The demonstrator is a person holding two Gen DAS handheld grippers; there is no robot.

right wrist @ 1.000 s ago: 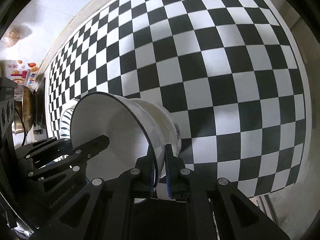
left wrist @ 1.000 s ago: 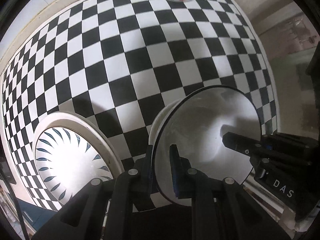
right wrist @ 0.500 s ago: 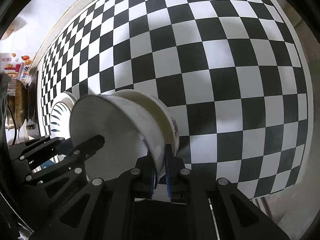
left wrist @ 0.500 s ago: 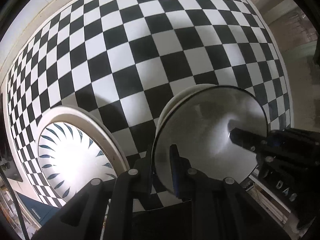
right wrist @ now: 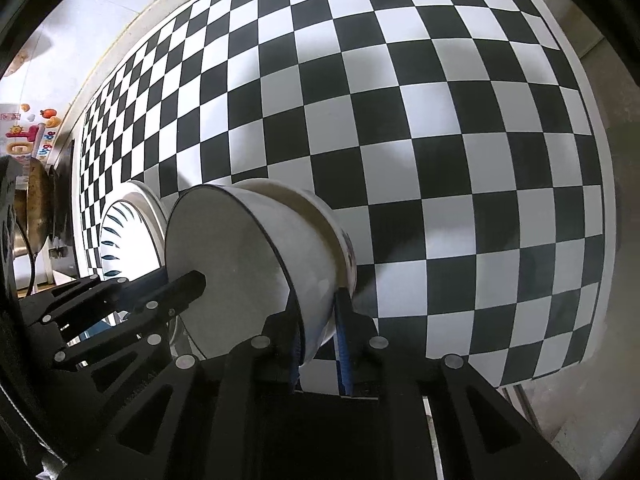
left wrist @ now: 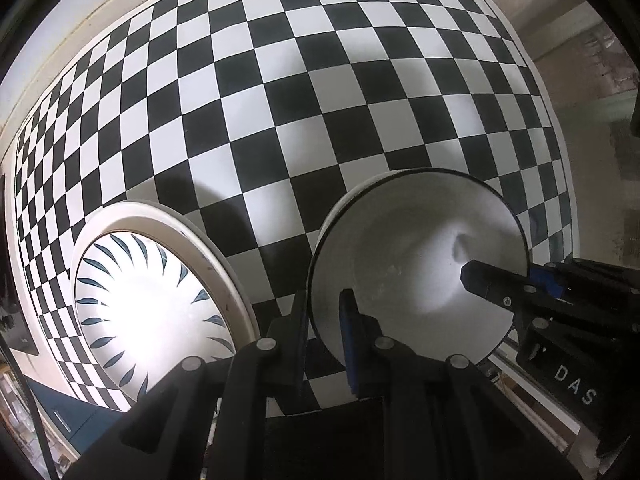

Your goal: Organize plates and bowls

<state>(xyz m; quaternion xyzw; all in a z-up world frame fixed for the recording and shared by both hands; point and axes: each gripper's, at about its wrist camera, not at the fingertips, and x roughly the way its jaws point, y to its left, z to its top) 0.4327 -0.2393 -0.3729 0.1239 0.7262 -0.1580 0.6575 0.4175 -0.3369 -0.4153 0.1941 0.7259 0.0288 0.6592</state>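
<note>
Both grippers clenched the white bowl (left wrist: 416, 264) by opposite rim edges: left gripper (left wrist: 326, 320), right gripper (right wrist: 318, 332); bowl held tilted above checkered table (left wrist: 280, 100), beside patterned plate (left wrist: 152, 300)

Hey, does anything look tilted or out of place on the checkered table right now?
Yes: the white bowl is off the table, tipped on its side, its rim pinched by both the left tool and right tool. The leaf-pattern plate lies flat.
</note>
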